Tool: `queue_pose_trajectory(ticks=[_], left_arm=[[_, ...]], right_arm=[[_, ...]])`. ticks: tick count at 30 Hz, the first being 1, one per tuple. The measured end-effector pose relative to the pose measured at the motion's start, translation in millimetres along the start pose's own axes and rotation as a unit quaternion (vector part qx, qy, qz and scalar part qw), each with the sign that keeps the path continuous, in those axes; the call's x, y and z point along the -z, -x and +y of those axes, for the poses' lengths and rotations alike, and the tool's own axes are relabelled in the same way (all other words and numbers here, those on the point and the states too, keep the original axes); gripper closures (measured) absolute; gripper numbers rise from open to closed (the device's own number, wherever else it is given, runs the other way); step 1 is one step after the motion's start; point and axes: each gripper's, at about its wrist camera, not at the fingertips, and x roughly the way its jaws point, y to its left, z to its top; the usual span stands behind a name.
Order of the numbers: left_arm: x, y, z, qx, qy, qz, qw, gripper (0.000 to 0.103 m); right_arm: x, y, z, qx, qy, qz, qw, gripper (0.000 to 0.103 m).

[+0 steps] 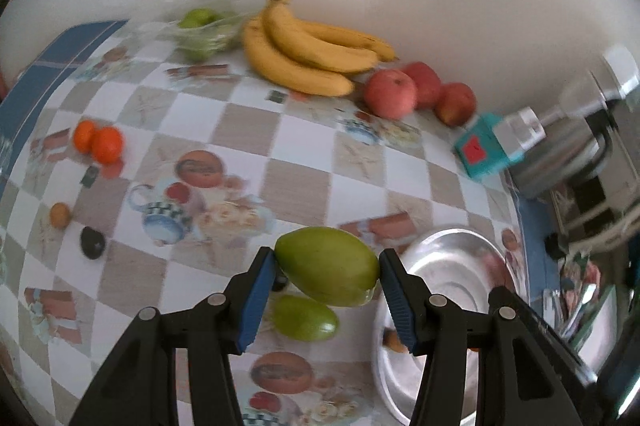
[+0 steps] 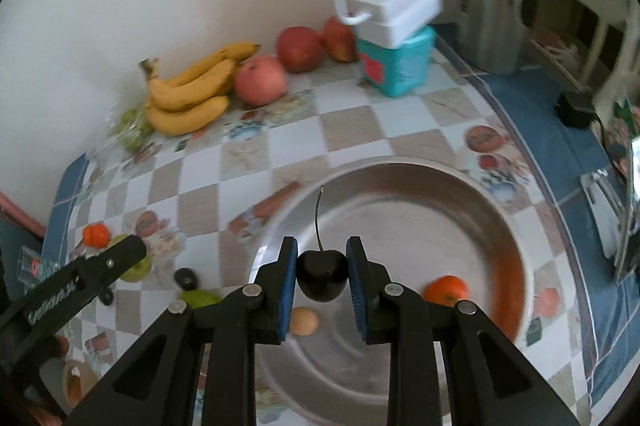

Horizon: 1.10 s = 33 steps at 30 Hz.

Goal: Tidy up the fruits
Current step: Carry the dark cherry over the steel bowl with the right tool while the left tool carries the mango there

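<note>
On the checked worktop (image 1: 248,130), the left hand-held gripper (image 1: 327,274) clamps a green mango (image 1: 326,266) above another; lift it clear before crossing. To its right, the right hand-held gripper (image 2: 321,272) pinches a dark cherry (image 2: 322,276) over the steel basin (image 2: 420,194), which holds a tangerine (image 2: 446,290) and a small tan fruit (image 2: 305,321); lower gently

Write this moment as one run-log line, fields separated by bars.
left gripper: shut on green mango | right gripper: shut on dark cherry, over metal bowl | bowl holds: orange fruit
</note>
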Motion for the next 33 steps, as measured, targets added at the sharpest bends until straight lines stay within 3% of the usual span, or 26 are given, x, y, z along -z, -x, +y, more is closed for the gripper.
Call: queue_pose_trajectory(ticks=[14,33], left_arm=[[26,-27,-67,0.011,-0.104,0.007,0.9944,0.046],[43,-57,-83,-0.007,-0.152,0.013,0.9883,0.046]], right_arm=[[-8,1,-59,0.02,-0.067,-0.009,0.998,0.077],[-4,-35,-78,0.021,-0.088,0.014,0.996,0.077]])
